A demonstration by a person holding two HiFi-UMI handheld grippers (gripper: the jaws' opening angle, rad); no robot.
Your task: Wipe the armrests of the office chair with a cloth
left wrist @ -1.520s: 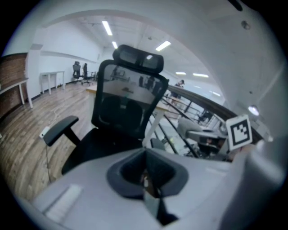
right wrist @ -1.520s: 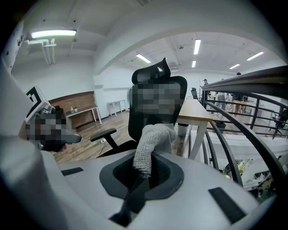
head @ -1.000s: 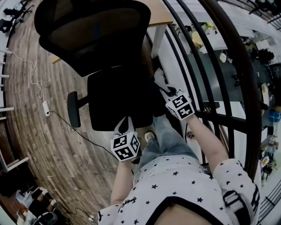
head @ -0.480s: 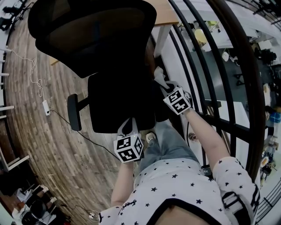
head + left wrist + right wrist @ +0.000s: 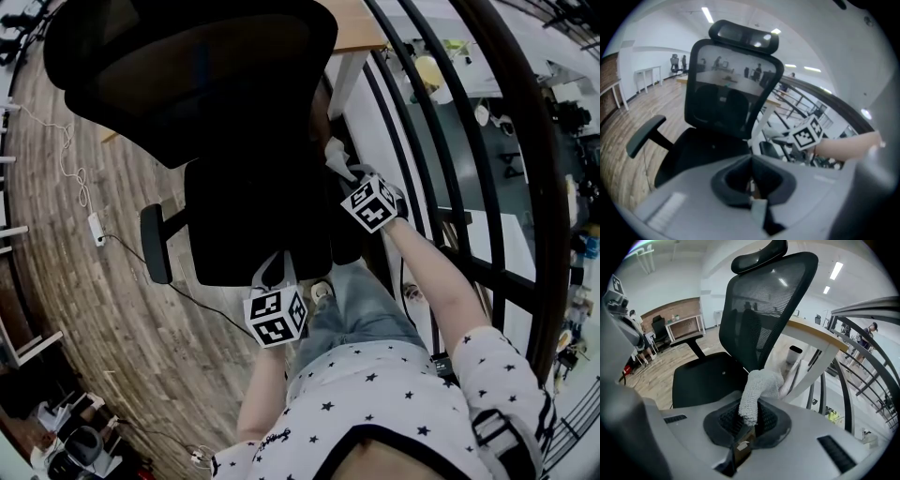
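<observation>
In the head view the office chair stands just ahead of me, backrest away. My right tongs hover over its right side, with the cloth poking out past their tips. The dark bar just beneath them I take for the right armrest, its long axis running front to back. This hand is plainly the nearer one, so I judge the wipe should run along that line. The left armrest juts out well apart, across the seat. My left tongs sit at the seat's front edge.

In the left gripper view those tongs are pressed together with nothing between them, pointing at the seat and backrest.

In the right gripper view the tongs are clamped tight on the cloth, which stands up and flops forward. The near armrest doesn't show here, so I can't tell whether cloth and armrest touch.
</observation>
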